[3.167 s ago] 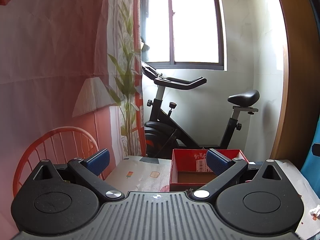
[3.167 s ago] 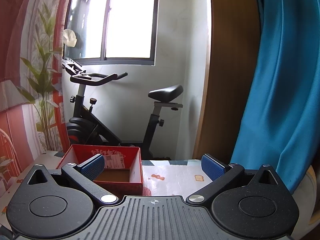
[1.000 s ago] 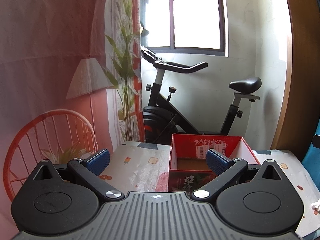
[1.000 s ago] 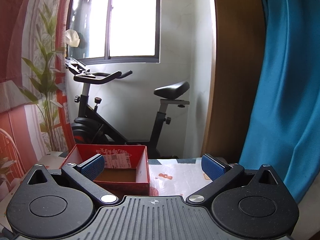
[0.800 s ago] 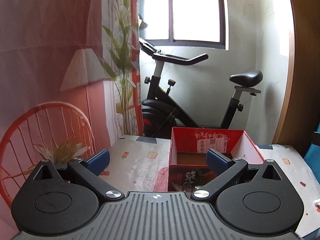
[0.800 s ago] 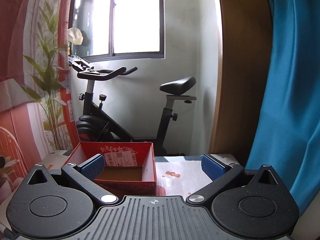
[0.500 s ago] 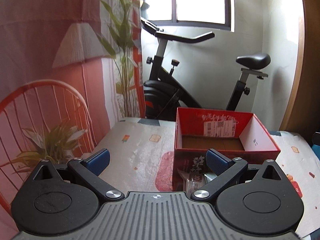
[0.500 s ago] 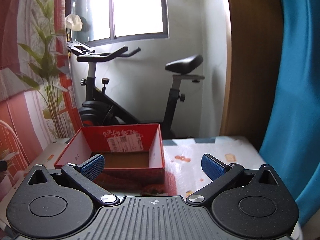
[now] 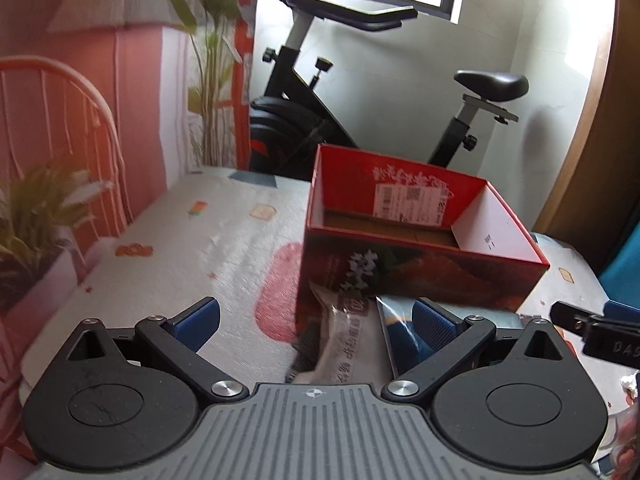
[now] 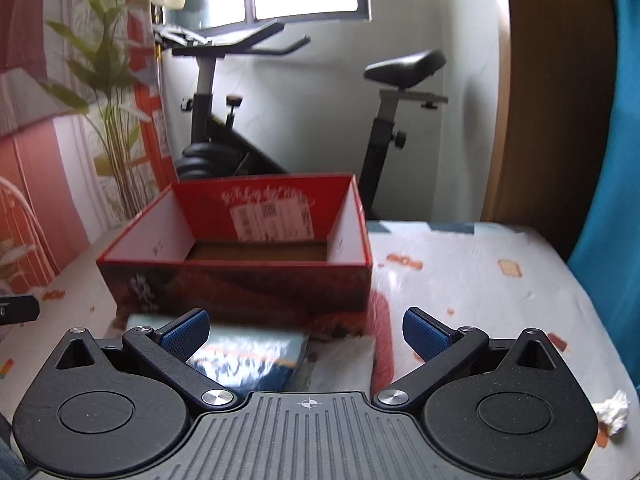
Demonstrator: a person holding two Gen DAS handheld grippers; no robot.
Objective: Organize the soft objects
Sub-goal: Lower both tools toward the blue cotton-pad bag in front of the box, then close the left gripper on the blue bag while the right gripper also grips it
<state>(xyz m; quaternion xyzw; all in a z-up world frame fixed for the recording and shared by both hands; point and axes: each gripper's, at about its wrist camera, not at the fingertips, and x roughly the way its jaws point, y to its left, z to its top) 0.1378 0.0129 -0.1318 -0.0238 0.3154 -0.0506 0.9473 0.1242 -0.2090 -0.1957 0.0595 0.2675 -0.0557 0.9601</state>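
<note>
Right below the left gripper point(image 9: 314, 318), wide open, a grey packet point(image 9: 350, 344) lies lengthwise toward the red box point(image 9: 420, 240). Right gripper point(image 10: 306, 330), also open, hangs over the blue packet point(image 10: 248, 354).

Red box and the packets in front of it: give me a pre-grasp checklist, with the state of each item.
1. Red box open, nothing seen inside: ok.
2. Left gripper jaws open: ok.
3. Right gripper jaws open: ok.
4. Grey packet lies ahead between the left jaws: ok.
5. Blue packet under the right gripper, partly hidden: cannot tell its full outline.
6. Whether packets overlap each other: cannot tell.
</note>
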